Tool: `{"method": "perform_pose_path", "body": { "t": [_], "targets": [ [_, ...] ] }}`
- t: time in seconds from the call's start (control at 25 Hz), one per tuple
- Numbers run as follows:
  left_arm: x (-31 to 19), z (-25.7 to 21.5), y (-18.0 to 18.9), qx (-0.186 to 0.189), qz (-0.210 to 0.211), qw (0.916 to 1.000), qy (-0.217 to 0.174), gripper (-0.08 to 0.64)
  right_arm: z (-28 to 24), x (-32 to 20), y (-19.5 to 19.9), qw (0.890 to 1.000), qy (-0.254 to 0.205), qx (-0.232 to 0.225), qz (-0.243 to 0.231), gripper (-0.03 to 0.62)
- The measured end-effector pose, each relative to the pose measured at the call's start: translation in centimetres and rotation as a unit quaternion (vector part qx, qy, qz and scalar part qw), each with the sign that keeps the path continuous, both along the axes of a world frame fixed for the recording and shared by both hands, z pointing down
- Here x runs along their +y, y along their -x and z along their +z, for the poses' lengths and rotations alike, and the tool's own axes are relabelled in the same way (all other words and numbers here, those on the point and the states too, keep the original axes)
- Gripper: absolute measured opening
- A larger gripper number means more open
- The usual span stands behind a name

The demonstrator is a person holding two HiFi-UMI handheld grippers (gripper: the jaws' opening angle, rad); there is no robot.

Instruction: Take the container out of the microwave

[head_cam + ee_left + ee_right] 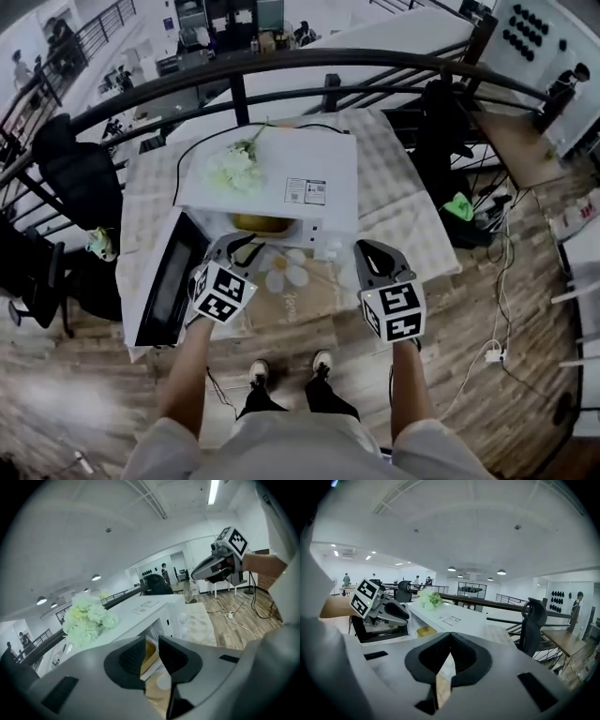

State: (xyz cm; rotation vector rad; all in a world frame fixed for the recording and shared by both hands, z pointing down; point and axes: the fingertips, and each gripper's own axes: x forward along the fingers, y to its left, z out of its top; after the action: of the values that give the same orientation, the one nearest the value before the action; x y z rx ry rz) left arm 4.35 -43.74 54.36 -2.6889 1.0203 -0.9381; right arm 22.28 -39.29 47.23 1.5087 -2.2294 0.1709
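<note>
Microwave (281, 178) door (171, 281) open, container (261, 223) not out yet; left gripper (152, 645) spread and empty, right gripper (450, 638) pressed together.

Microwave (281, 178) sat on table (403, 220), door (169, 281) swung open leftward. Container (261, 223) inside. Flowers (234, 169) on top, left. Left gripper (239, 247) before opening, right gripper (370, 255) beside it. Railing (281, 64) behind table.

No print is legible; the sticker (306, 191) on the microwave (323, 155) top is too small to read
</note>
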Motion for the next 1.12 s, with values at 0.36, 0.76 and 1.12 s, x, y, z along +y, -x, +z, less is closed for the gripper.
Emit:
{"method": "perform_pose_path", "body": {
  "t": [0.36, 0.76, 1.12],
  "targets": [
    [-4.6, 9.8, -2.2, -0.110, 0.013, 0.9928, 0.047, 0.135, 5.7, -2.1, -2.5, 0.999, 0.043, -0.007, -0.023, 0.014],
    [-8.4, 15.8, -2.1, -0.201, 0.026, 0.9760, 0.080, 0.154, 9.0, -3.0, -3.7, 0.996, 0.074, -0.019, -0.046, 0.014],
    [-9.4, 17.9, -1.6, -0.230, 0.011, 0.9683, 0.096, 0.119, 10.1, -2.6, -4.1, 0.994, 0.090, -0.025, -0.057, 0.014]
  ]
}}
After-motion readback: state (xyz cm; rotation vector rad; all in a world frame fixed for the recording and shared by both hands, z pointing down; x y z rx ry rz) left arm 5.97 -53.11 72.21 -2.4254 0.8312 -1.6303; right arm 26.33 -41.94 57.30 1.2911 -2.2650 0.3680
